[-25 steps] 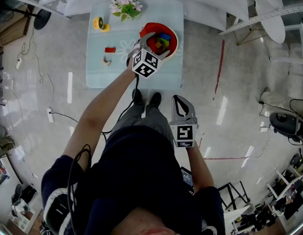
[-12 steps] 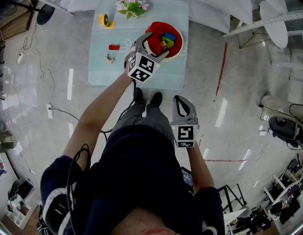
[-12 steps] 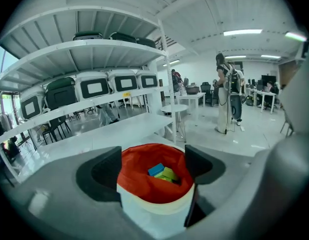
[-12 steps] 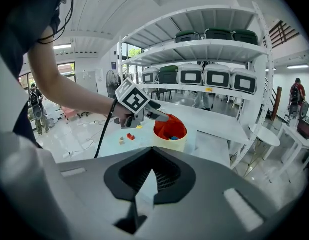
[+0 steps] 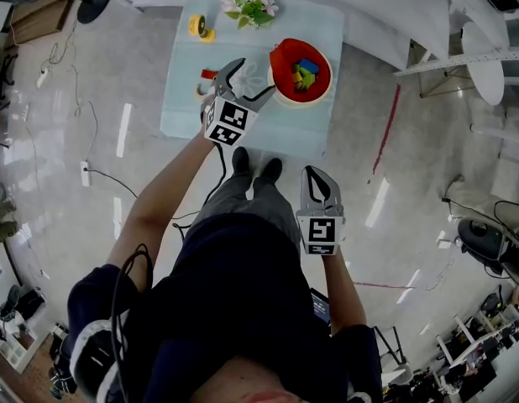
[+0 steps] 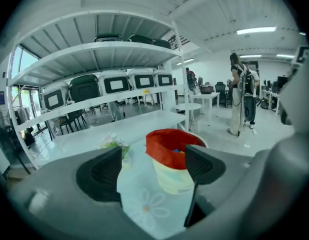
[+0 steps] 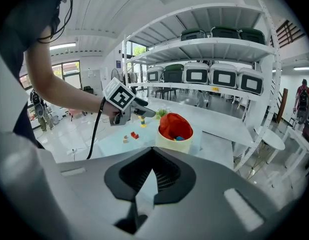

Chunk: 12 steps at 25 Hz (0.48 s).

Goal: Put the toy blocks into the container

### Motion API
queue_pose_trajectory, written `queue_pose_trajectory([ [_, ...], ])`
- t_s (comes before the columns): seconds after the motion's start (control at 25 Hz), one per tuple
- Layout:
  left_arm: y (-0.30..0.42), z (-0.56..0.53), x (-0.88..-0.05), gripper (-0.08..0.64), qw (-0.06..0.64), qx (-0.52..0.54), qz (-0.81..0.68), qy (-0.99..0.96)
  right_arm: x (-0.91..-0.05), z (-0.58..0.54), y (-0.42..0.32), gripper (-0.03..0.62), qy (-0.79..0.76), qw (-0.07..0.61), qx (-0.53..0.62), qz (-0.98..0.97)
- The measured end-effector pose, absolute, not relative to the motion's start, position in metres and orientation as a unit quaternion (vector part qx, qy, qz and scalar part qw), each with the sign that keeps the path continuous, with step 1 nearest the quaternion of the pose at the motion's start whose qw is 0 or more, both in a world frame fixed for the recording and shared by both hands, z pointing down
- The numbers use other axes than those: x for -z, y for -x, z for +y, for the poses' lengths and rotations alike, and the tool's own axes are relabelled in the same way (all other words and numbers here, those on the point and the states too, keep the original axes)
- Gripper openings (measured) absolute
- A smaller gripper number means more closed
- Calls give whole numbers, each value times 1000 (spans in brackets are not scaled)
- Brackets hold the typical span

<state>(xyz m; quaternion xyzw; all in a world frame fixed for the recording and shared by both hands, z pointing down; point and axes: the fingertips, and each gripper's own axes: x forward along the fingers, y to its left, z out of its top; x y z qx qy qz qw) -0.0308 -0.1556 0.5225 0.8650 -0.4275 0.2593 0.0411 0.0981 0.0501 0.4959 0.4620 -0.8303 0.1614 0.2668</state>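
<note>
The cream round container with a red liner (image 5: pixel 298 101) stands upright, holding blue, green and yellow toy blocks (image 5: pixel 305 72). A small red block (image 7: pixel 135 135) and a tan block (image 7: pixel 125 139) lie outside, near each other.

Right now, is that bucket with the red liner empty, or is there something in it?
Not empty. The head view shows blue, green and yellow toy blocks lying inside the bucket, which stands upright.
</note>
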Motion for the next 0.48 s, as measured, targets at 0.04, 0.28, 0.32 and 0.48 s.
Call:
queue_pose_trajectory([
  [0.04, 40, -155, -526, 411, 46, -262, -434, -861, -497, 50, -96, -2, -459, 268, -161, -831],
  [0.28, 83, -151, -535, 411, 53, -270, -467, -840, -498, 49, -87, -2, -446, 275, -160, -836],
  [0.32, 88, -151, -536, 411, 53, -270, -472, -838, -499, 48, -86, -2, -444, 277, -160, -837],
  [0.48, 110, -149, -546, 411, 55, -275, -488, -826, -502, 47, -83, -2, -439, 281, -160, -838],
])
